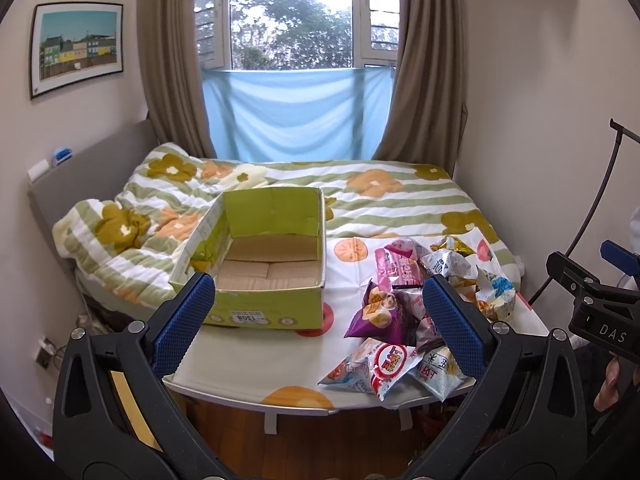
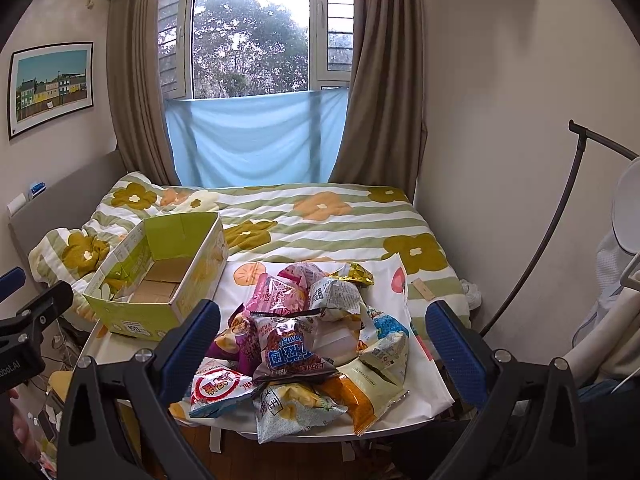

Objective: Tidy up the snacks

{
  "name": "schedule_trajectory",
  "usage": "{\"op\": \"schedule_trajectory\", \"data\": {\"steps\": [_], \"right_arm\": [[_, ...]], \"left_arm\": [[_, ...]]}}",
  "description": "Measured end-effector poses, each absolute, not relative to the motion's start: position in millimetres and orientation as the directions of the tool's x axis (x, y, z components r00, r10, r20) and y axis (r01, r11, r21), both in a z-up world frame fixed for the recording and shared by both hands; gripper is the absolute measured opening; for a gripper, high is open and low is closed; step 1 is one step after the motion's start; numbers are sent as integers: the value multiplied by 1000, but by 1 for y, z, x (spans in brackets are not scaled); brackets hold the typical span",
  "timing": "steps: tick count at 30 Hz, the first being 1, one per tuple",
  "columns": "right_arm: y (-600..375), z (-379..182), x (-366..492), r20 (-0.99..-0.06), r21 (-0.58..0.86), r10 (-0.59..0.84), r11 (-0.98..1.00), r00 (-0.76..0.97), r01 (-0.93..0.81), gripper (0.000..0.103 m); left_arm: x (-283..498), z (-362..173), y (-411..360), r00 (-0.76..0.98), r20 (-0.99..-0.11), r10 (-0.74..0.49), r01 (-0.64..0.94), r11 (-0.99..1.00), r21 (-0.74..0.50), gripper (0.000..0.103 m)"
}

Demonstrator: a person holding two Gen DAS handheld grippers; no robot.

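Nothing packed yet: green box (image 1: 264, 276) empty, snack bags (image 2: 304, 344) heaped beside it on table (image 1: 248, 376), left gripper (image 1: 320, 320) and right gripper (image 2: 324, 344) both wide, holding nothing.

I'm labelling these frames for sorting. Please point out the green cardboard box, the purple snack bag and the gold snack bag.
green cardboard box (image 1: 264, 306), left wrist view, front wall.
purple snack bag (image 1: 376, 314), left wrist view, front face.
gold snack bag (image 2: 357, 273), right wrist view, crinkled top.

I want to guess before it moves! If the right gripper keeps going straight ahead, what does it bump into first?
Probably the pile of snack bags on the table. The right gripper is open and empty, and the pile sits right between its fingers, likely the pink-and-blue bag on top. Depth is hard to judge.
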State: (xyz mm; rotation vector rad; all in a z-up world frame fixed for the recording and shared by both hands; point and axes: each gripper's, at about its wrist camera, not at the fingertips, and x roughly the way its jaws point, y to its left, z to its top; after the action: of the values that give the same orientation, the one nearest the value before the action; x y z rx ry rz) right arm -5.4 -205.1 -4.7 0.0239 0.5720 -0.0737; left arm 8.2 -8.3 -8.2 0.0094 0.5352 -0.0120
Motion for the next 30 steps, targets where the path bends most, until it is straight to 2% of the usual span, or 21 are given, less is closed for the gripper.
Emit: {"op": "schedule_trajectory", "data": {"steps": [18,24,30], "right_arm": [[-202,-7,-4,-546,3,-56,998,836,69,103],[-210,-9,-3,-570,11,-18,1000,821,29,103],[-223,-43,7,-627,19,54,998,777,-54,103]], "left_arm": [[11,-10,-10,850,-527,-16,19,1000,1,103],[23,-19,-11,802,-596,-33,34,999,-9,103],[44,-63,-14,713,-694,-98,93,995,-45,103]]}}
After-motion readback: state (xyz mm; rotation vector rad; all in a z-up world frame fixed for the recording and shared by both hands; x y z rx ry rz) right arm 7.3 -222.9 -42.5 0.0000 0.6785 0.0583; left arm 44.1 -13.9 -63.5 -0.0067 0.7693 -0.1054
